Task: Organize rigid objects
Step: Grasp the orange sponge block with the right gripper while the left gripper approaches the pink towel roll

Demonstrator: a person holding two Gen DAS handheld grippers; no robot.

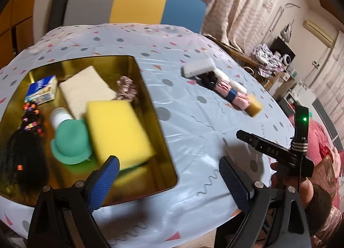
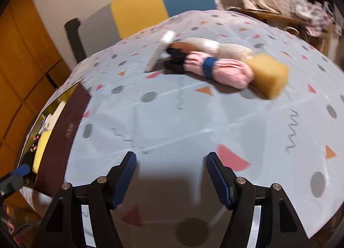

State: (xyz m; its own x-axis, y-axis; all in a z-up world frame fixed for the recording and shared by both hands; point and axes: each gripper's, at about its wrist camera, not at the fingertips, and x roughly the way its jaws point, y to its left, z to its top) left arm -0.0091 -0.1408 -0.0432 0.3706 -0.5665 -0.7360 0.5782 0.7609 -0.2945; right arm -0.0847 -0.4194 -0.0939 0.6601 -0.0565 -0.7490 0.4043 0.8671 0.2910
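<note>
A gold tin box [image 1: 150, 88] on the left of the table holds a big yellow sponge [image 1: 118, 131], a green hat-shaped piece [image 1: 71, 142], a white bottle [image 1: 60, 116], a blue-and-white carton [image 1: 42, 92] and a beige block [image 1: 86, 88]. My left gripper [image 1: 169, 174] hangs open over the box's near right corner, holding nothing. Further right on the cloth lie a white block [image 2: 160, 50], a pink roll with a blue band [image 2: 215, 69], a cream roll [image 2: 228, 49] and a tan sponge [image 2: 269, 76]. My right gripper [image 2: 172, 172] is open and empty, short of that pile.
Black hair with coloured beads [image 1: 23, 151] and a scrunchie [image 1: 125, 88] also lie in the box. A grey, yellow and blue chair back [image 1: 137, 5] stands behind the table. The box's dark wall [image 2: 64, 123] lies at the left of the right wrist view. Curtains and shelves stand beyond.
</note>
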